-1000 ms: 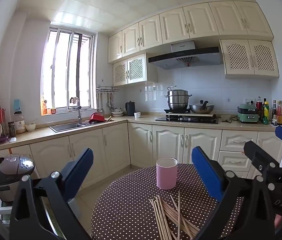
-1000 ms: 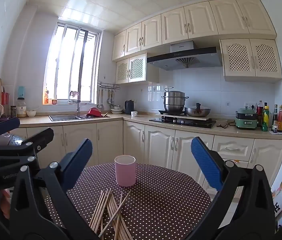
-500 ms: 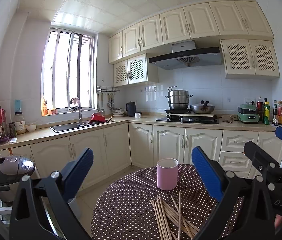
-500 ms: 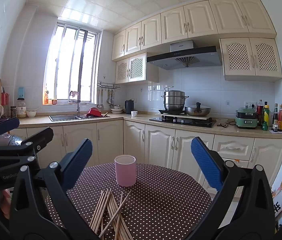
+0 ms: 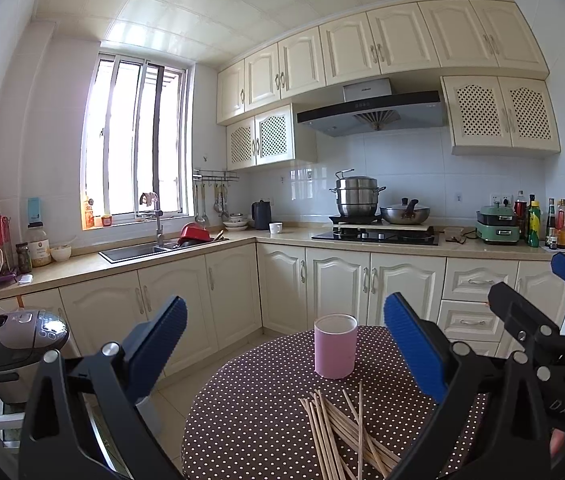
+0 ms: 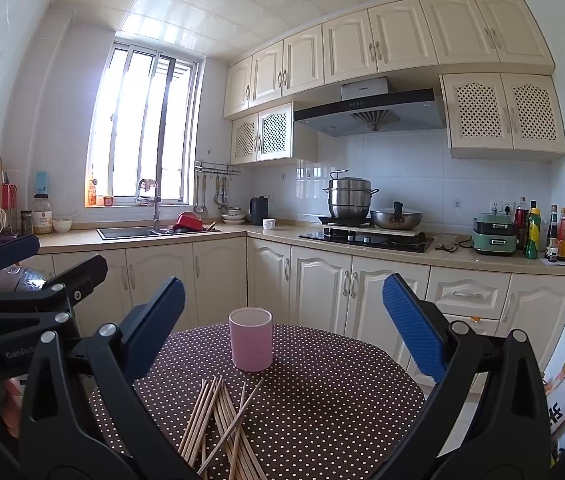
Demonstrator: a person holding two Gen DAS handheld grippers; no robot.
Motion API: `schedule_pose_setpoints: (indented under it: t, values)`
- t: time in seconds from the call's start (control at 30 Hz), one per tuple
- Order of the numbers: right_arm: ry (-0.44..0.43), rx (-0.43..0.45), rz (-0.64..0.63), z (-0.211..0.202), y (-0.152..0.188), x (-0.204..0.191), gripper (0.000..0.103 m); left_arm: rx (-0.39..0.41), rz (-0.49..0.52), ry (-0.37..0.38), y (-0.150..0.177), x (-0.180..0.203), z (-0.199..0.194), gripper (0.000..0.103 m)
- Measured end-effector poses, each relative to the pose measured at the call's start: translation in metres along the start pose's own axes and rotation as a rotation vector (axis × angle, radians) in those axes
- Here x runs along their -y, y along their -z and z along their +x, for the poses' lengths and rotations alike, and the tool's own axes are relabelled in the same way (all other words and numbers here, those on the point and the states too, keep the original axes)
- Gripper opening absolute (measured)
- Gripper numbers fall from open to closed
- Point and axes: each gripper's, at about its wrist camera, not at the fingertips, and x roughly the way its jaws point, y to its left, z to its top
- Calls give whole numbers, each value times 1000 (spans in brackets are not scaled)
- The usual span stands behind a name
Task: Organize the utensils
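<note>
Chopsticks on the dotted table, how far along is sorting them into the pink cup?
Nothing looks done: the chopsticks all lie loose in a pile on the table, and the pink cup behind them shows none sticking out. Nothing is in hand; the left tool and right tool are open, empty. All the picking and placing remains.

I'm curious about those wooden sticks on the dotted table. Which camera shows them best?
The right wrist view: the chopsticks lie spread out between its open fingers, in front of the pink cup. The left wrist view shows the pile too, partly hidden behind a finger.
</note>
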Motion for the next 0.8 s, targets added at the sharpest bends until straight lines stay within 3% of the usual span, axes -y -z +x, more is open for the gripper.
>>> schedule_pose_setpoints:
  t: [0.8]
  values:
    - [1, -15, 7, 2, 4, 3, 97, -15, -1, 2, 4, 1, 4, 97]
